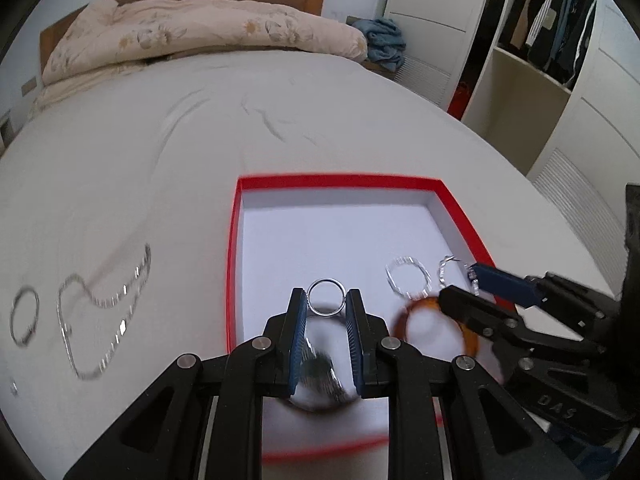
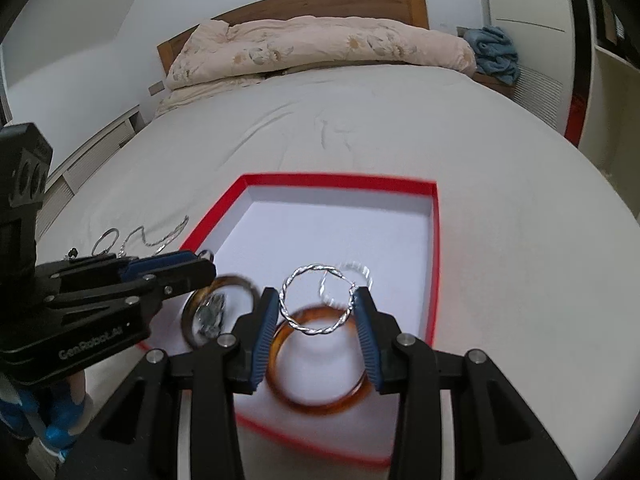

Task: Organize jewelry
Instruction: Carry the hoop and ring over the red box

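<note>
Our left gripper (image 1: 326, 304) pinches a plain silver ring (image 1: 326, 297) above the red box (image 1: 340, 182). Our right gripper (image 2: 316, 312) grips a twisted silver hoop (image 2: 316, 305) over the amber bangle (image 2: 320, 364).

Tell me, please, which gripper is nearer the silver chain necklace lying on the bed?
Left. The left gripper hovers over the box beside the necklace; the right gripper is farther right.
</note>
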Available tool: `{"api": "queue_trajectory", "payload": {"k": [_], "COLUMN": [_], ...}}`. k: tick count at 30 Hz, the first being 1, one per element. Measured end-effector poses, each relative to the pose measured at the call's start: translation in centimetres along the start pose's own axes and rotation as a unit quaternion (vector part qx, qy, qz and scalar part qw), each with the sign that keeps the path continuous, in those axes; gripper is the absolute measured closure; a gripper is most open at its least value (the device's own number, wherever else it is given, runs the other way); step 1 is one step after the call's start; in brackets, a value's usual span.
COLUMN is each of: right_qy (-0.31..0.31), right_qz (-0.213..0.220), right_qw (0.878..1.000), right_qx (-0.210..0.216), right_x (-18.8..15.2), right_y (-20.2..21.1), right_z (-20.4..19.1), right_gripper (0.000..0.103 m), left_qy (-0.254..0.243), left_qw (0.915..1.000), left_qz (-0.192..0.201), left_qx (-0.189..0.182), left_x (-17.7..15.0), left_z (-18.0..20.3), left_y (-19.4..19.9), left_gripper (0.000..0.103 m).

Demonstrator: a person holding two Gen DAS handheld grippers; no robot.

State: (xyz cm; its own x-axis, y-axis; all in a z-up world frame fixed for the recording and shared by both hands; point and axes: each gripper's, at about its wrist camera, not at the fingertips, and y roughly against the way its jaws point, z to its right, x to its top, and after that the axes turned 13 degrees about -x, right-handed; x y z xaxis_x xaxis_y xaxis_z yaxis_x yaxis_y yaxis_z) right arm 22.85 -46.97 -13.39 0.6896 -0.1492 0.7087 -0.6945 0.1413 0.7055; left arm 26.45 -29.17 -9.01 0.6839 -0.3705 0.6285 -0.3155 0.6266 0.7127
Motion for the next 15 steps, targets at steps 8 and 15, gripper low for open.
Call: {"api": "queue_trajectory", "payload": {"k": [8,15], "right_qy": [0.062,0.11], "right_qz": [-0.029,-0.041], "right_qw": [0.998,0.993], "right_qx": [-0.003,-0.01], "right_x": [3.0,2.6], "right_y": [-3.9,-5.6], "right_z": [1.5,0.8], "right_gripper": [0.067,0.067], "left_qy": [-0.024,-0.028], "left_qw": [0.9986,0.998], "left_qz": [-0.024,-0.04], "left_qx": [0.041,0.041], "left_x": [1.7,1.2], "left_z": [-0.2,-0.5], "left_y": [-3.2,-4.8], "left_gripper": [0.083,0.083]}}
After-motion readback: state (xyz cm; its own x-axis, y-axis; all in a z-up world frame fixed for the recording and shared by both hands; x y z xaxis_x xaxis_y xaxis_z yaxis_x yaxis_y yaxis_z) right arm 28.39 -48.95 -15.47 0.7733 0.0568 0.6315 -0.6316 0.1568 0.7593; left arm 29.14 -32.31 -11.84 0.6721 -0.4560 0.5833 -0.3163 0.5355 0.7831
